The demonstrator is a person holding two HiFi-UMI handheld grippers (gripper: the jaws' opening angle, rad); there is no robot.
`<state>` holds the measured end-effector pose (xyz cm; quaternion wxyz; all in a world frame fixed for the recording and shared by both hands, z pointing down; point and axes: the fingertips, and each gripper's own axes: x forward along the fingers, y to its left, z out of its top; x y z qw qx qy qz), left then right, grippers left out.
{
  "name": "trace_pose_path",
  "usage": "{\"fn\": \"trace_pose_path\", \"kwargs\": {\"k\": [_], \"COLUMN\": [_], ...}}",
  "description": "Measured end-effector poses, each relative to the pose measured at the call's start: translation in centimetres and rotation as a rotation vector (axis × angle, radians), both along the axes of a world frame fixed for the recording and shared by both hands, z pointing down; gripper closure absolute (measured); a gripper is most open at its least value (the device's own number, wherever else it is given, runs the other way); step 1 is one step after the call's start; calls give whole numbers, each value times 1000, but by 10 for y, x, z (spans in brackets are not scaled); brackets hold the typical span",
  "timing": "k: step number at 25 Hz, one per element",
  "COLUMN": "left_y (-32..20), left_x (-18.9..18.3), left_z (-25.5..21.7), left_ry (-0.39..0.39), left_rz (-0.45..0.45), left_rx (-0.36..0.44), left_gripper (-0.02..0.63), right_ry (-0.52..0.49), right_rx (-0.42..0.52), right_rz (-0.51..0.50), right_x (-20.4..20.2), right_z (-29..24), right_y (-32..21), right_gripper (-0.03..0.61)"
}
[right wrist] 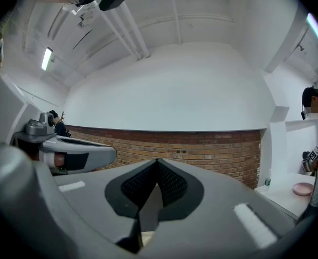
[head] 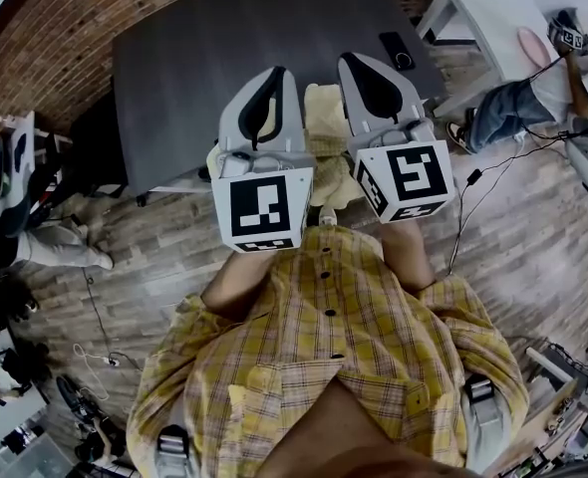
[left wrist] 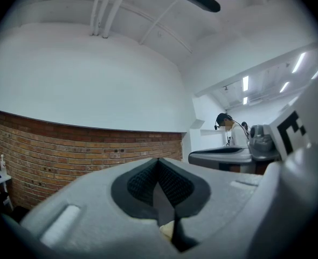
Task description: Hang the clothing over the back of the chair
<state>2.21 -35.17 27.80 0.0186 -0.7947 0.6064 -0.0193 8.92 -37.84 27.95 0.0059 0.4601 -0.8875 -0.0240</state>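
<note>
The near edge of the dark table (head: 204, 68) runs just beyond both of your gripper tips, and a phone (head: 397, 50) lies near its right-hand corner. The wooden floor (head: 145, 237) between that edge and your body is the open room you have, and from above the shirt (head: 344, 337) covers most of it. On your right a cable (head: 463, 217) trails across the boards and a person on the floor (head: 513, 103) sits beside a white table (head: 493, 8). Clutter lines the left margin.

You hold both grippers raised, side by side and close together, with the marker cubes toward you. Both are aimed roughly level, so each gripper view takes in the brick wall (left wrist: 67, 144) and the ceiling. The left gripper (head: 267, 93) has its jaws pressed together on a scrap of pale yellow cloth low in the throat. The right gripper (head: 369, 78) pinches the same fabric the same way. The yellow plaid shirt hangs from the two of them, button front up, spreading back toward your body.
</note>
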Motion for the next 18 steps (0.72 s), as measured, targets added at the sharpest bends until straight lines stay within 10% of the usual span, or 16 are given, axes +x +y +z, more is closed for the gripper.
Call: {"fn": "trace_pose_path", "kwargs": {"k": [18], "left_y": [26], "left_x": [10], "left_z": [19], "left_ry": [59], "left_rz": [-11], "left_rx": [-1], "left_gripper": [615], "right_ry": [0], "right_rx": [23], "right_rz": [-54], "right_x": [-11], "right_z": [18], "right_y": [30], "right_gripper": [572]}}
